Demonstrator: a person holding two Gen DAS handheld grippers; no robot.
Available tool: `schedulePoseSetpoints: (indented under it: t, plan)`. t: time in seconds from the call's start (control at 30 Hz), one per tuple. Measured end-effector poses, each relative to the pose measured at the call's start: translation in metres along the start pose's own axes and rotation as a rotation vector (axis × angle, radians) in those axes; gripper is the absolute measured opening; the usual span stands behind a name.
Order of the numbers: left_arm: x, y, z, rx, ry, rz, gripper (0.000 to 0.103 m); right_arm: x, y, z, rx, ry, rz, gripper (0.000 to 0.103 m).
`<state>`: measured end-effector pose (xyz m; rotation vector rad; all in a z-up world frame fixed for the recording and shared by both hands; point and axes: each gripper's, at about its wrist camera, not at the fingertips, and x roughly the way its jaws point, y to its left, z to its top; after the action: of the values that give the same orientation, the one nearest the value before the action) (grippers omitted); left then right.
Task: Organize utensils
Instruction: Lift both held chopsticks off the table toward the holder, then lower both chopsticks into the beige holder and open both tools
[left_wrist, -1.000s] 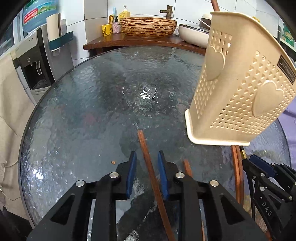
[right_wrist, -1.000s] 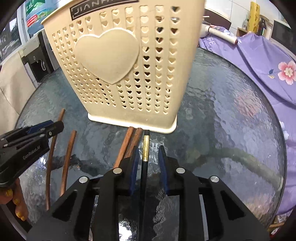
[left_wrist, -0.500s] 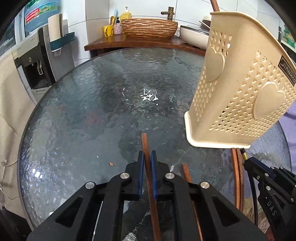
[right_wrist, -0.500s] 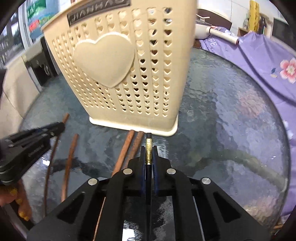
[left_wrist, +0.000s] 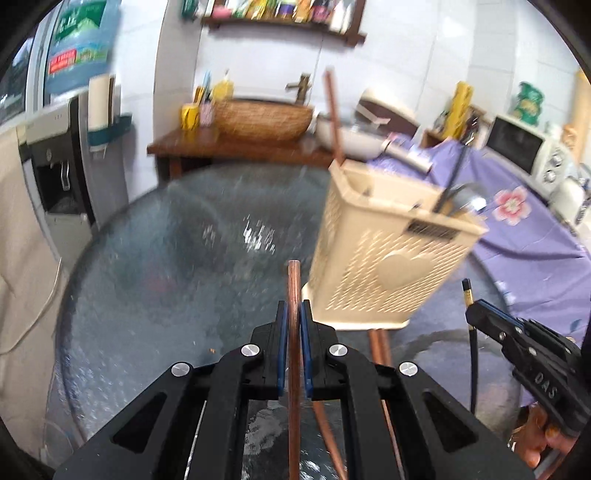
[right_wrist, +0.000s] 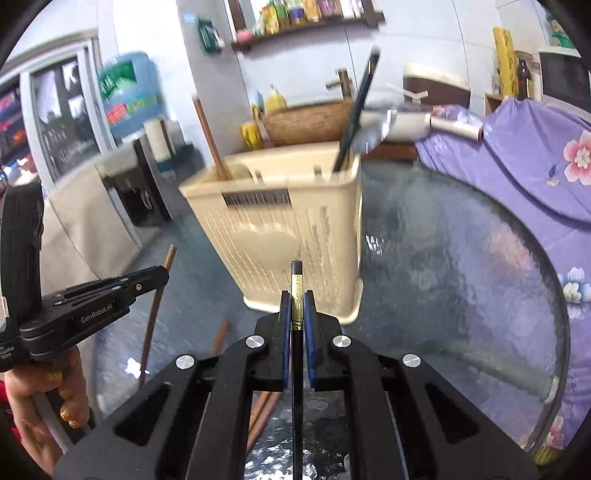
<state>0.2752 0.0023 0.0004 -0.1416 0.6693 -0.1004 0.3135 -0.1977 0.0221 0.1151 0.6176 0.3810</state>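
Since the earlier frames both claws have clamped shut on chopsticks and lifted them off the round textured-glass counter (left_wrist: 155, 280). The left claw (left_wrist: 294, 325) pinches a reddish-brown wooden chopstick (left_wrist: 294, 295); the right claw (right_wrist: 296, 314) pinches a black chopstick with a gold band (right_wrist: 296, 295). Each stick points forward toward the cream perforated plastic utensil basket with heart cut-outs (right_wrist: 280, 229), which already holds upright utensils. Both sticks look light, stiff, thin and smooth, likely to swivel or slip; holding near the upper end, as here, leaves the tip free for dropping in. More brown chopsticks (right_wrist: 218, 339) lie before the basket.
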Motion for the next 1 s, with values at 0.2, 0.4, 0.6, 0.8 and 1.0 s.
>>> schedulePoseSetpoints:
  t: [0.2, 0.4, 0.6, 0.8, 1.0]
  plan:
    - [-0.044, -0.007, 0.009, 0.017, -0.072, -0.059, 0.007, -0.058, 0.010, 0.017, -0.043, -0.107, 0.039, 0.007]
    - [-0.071, -0.006, 0.013, 0.032, -0.112, -0.083, 0.007, -0.095, 0.021, 0.021, -0.077, -0.152, 0.074, 0.007]
    - [-0.081, -0.012, 0.015, 0.048, -0.129, -0.084, 0.007, -0.098, 0.026, 0.025, -0.089, -0.151, 0.080, 0.007]
    - [-0.088, -0.011, 0.015, 0.046, -0.141, -0.088, 0.007, -0.096, 0.028, 0.025, -0.091, -0.149, 0.085, 0.007]
    - [-0.096, -0.013, 0.024, 0.054, -0.165, -0.095, 0.007, -0.097, 0.034, 0.036, -0.108, -0.154, 0.086, 0.007]
